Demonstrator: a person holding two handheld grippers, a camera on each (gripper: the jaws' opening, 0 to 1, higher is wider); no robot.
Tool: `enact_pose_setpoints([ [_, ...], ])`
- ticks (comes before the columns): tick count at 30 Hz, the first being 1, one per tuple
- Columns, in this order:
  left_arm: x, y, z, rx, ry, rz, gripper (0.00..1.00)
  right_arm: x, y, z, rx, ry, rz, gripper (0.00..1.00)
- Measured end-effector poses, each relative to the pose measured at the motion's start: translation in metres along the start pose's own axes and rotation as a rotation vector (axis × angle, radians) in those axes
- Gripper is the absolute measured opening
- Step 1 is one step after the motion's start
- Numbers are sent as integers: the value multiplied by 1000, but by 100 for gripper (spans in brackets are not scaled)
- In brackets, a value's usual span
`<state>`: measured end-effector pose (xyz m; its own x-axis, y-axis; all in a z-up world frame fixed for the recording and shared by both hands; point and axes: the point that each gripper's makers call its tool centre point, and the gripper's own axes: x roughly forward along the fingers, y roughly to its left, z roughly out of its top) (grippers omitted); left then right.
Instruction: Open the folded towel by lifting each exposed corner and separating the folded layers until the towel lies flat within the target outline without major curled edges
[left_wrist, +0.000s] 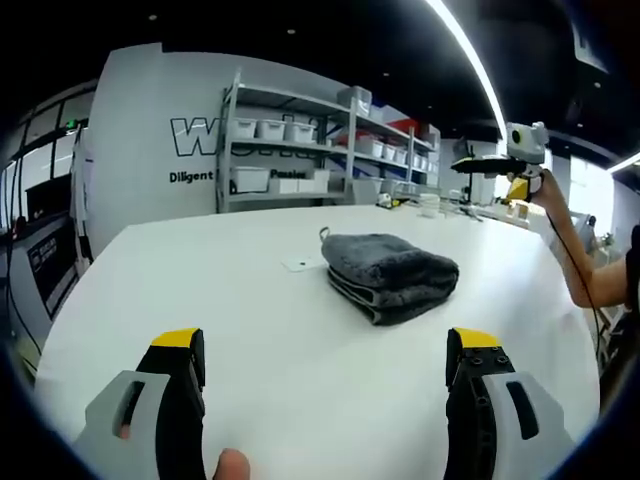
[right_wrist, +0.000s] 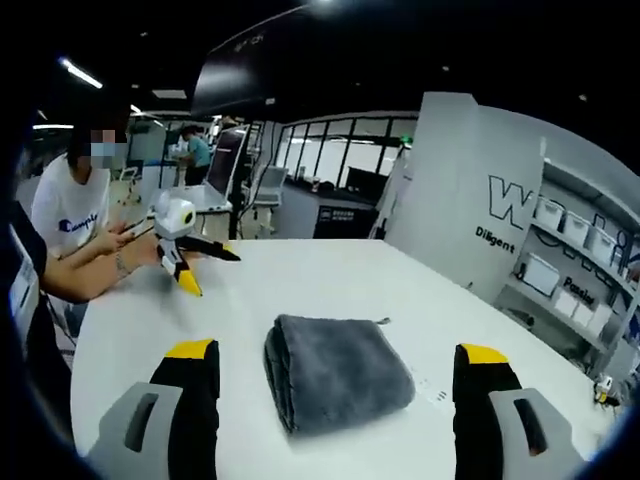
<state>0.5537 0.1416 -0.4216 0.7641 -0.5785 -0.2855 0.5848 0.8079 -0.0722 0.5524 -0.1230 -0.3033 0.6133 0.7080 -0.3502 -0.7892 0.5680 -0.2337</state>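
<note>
**Towel folded, both grippers clear**

I see the grey towel (left_wrist: 390, 276) folded on the white table (left_wrist: 250, 330), ahead of my left gripper (left_wrist: 325, 365) and between the tips of my right gripper (right_wrist: 335, 375). Both sets of jaws are spread wide, touching nothing.

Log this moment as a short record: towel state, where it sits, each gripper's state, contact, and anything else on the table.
towel: dark grey, folded in layers, small loop at one corner
surface: white table
left gripper: open, short of the towel, not touching
right gripper: open, jaws either side of the towel, contact not evident
other item: small flat white tag beside the towel
task progress: unfolding not yet begun
</note>
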Motion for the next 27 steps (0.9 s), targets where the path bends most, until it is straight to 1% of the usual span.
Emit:
enact_pose_setpoints([
  [6,0,0,-1,1,2,2,99,23,9,6,-42,37,16,97],
  [9,0,0,-1,-1,4,1,99,32,14,12,-64,35,21,95],
  [13,1,0,-2,2,10,2,99,43,22,14,-87,43,36,89],
  [15,0,0,-2,3,9,1,99,49,27,13,-105,61,46,85],
  [18,1,-1,-2,4,10,0,99,58,33,14,-147,75,46,80],
  [20,1,0,-2,4,11,1,99,65,38,15,-172,82,49,74],
  [23,0,0,-1,4,9,0,99,77,47,17,-197,86,71,66],
  [27,0,-1,-1,5,9,-1,99,92,56,13,-221,109,88,65],
])
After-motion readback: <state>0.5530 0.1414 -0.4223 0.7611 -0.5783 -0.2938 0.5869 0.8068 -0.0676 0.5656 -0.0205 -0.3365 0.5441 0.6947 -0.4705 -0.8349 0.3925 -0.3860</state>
